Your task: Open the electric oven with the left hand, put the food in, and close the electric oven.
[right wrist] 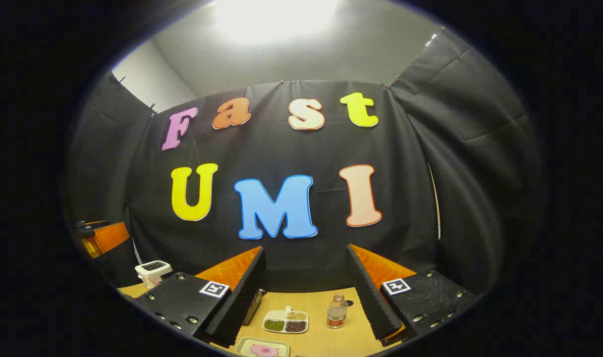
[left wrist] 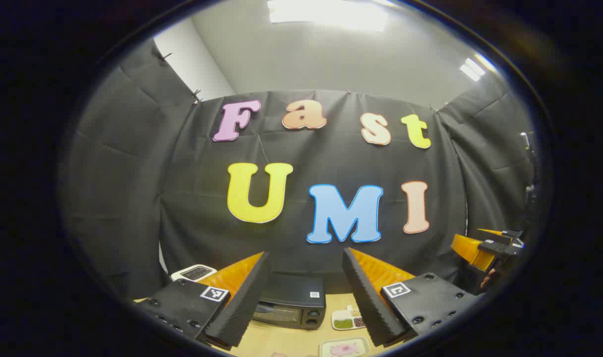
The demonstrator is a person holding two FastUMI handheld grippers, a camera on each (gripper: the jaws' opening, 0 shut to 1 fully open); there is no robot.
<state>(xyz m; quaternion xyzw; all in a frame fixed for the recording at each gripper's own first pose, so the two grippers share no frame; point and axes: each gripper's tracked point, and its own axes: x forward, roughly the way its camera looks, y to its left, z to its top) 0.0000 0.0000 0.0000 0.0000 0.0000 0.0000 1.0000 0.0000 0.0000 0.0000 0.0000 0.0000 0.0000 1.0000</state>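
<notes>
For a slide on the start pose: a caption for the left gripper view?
Open left claw held high over the table, framing the closed oven.

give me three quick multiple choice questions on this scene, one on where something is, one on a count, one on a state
1. Seen in the right gripper view, where does the bottle stand?
A. right of the divided plate
B. on top of the oven
C. on the tray

2. How many food sections does the divided plate have?
A. one
B. three
C. six

3. What state is the oven door in?
A. closed
B. fully open
C. removed

Answers: 1 A, the bottle stands on the table beside the plate's right edge. 2 B, green, tan and dark fillings show. 3 A, the door sits flush in the left gripper view.
</notes>
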